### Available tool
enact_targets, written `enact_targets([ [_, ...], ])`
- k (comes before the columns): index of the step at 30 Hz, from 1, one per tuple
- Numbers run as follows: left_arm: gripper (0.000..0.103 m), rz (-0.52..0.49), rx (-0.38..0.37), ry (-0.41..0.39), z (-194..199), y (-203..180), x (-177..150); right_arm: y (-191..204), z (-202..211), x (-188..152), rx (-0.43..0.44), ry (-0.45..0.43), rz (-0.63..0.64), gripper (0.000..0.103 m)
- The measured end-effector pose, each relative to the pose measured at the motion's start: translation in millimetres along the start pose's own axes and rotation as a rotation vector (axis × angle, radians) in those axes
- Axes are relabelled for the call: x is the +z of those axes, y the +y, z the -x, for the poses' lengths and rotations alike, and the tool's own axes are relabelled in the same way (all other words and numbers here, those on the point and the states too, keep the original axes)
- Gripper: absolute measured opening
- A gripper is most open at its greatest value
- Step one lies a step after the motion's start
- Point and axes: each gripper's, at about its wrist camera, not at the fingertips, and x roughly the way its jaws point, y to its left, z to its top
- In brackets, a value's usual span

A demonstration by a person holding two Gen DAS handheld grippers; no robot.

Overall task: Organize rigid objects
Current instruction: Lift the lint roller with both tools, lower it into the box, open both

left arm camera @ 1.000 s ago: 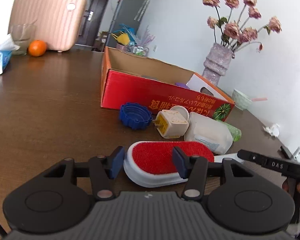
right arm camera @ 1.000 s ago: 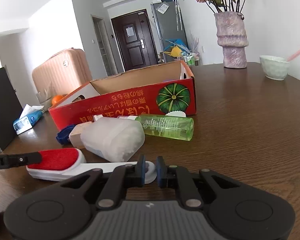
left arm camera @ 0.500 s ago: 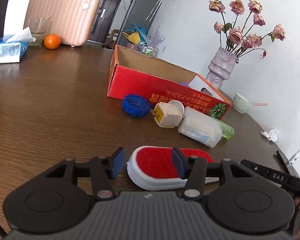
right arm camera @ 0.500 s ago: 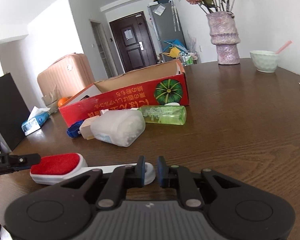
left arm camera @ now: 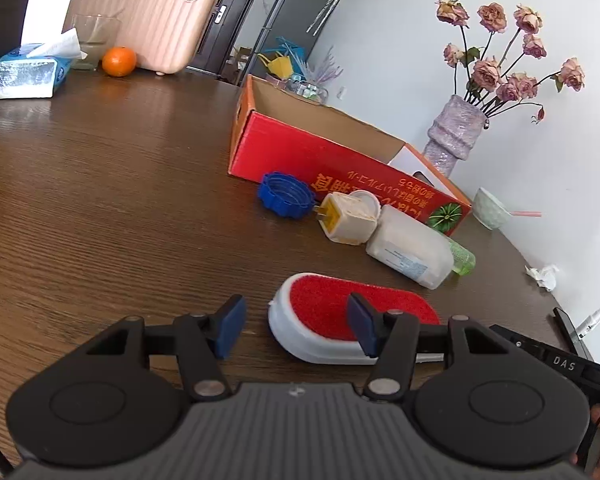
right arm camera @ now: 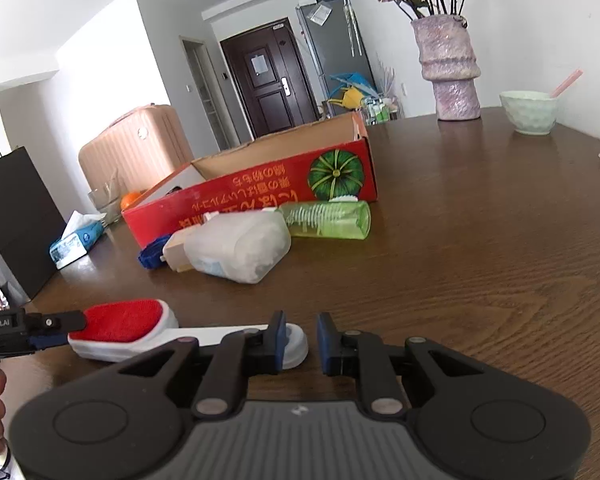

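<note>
- Dark wooden table fills the left wrist view, with a white wall behind it and a pink suitcase, an orange and a tissue pack at its far edge
- Left gripper hovers low with its jaws spread wide; the right blue pad overlaps the red face of the lint brush, while the left pad stands clear of the brush head, so nothing is clamped
- Beyond the brush lie a blue cap, a beige plug adapter, a white bottle and the tip of a green bottle, all just in front of the red cardboard box
- Vase of dried roses stands behind the box, a pale bowl beside it
- From the right wrist view, the right gripper has its jaws parted, with the round end of the brush handle lying between them, against the left pad; the right pad stands apart from it
- Brush head lies flat on the table, the other gripper's finger at its far end
- Green bottle and white bottle lie on their sides against the open box
</note>
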Motion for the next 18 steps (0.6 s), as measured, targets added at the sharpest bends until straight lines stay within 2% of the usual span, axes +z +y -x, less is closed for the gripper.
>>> enact_targets([
  [4,0.051,0.018,-0.019,0.029,-2,-5,3,-3,-3,3,0.019,0.003,-0.008,0.012],
  [10,0.051,0.036,-0.016,-0.009,-2,-10,12,-7,-1,12,0.049,-0.035,-0.051,0.011],
  [12,0.051,-0.007,-0.038,-0.067,3,-15,27,-4,0,29,0.061,-0.076,-0.038,0.011],
  [15,0.051,-0.076,-0.074,-0.159,2,-25,67,-2,-5,67,0.088,-0.147,-0.035,0.011],
  [18,0.051,-0.098,-0.076,-0.18,-14,-30,113,7,-21,107,0.071,-0.207,0.013,0.011],
])
